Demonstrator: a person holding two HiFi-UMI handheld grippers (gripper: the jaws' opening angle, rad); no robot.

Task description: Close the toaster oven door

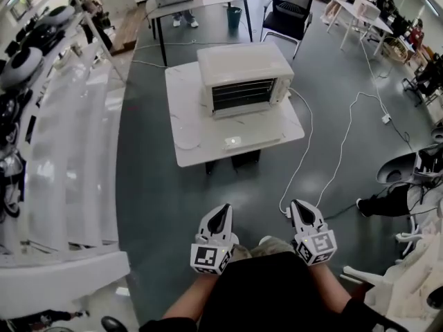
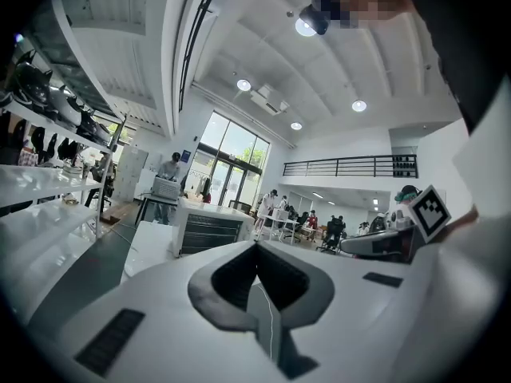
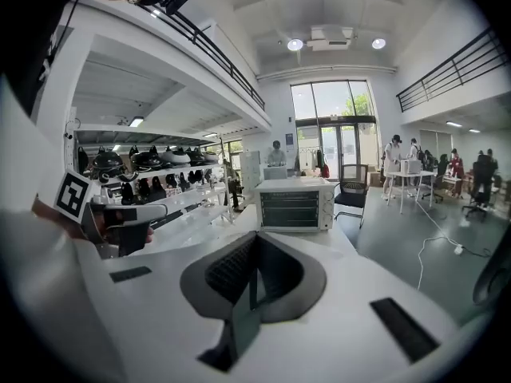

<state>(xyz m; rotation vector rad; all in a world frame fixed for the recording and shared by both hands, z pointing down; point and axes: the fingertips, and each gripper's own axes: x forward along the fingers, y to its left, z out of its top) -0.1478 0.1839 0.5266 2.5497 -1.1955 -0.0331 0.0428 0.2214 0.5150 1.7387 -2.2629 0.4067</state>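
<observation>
The cream boxy toaster oven [image 1: 246,78] stands toward the far edge of the low white square table [image 1: 187,154], its dark glass front facing the near edge; the door looks upright and flush, so the closing seems done, or close to it. The left gripper [image 1: 221,209] and right gripper [image 1: 299,206] hang well back from the table over the grey floor, both with jaws together on nothing. At most, the next move would be stepping forward to press the door's top edge.

Toaster oven [image 1: 245,78] on table [image 1: 185,120], shelves [image 1: 69,154] left, cable [image 1: 344,138] right, perhaps a card [image 1: 232,142] before oven.
</observation>
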